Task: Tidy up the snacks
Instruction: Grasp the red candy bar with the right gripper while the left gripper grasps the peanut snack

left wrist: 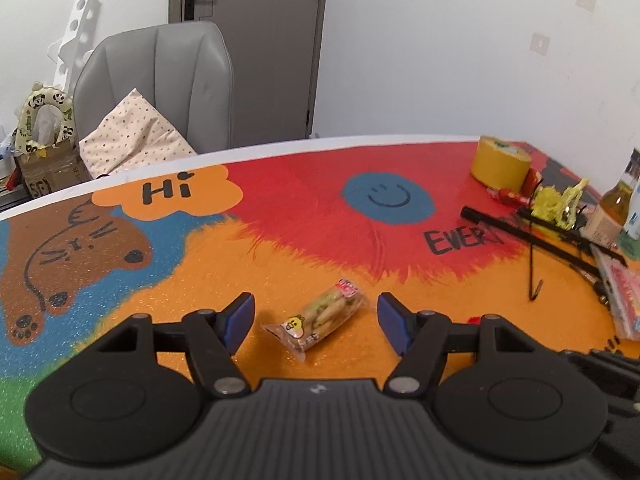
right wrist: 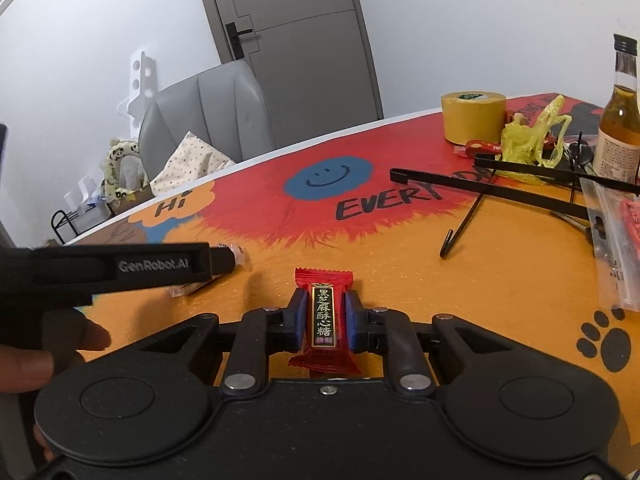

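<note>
A clear packet of biscuit sticks (left wrist: 318,318) with a yellow cartoon label lies on the orange part of the table mat. My left gripper (left wrist: 316,322) hangs over it, open, its blue pads on either side and apart from the wrapper. In the right wrist view a red candy (right wrist: 324,314) with gold Chinese lettering stands between the blue pads of my right gripper (right wrist: 324,318), which is shut on it. The left gripper's black body (right wrist: 120,268), marked GenRobot.AI, crosses the left of that view over the biscuit packet (right wrist: 236,258), which mostly hides behind it.
At the far right stand a yellow tape roll (right wrist: 472,118), a crumpled yellow bag (right wrist: 532,144), an amber bottle (right wrist: 618,120), black rods (right wrist: 500,188) and a clear bag with red contents (right wrist: 620,240). A grey chair (left wrist: 156,88) with a cushion is behind the table. A hand (right wrist: 44,356) shows at left.
</note>
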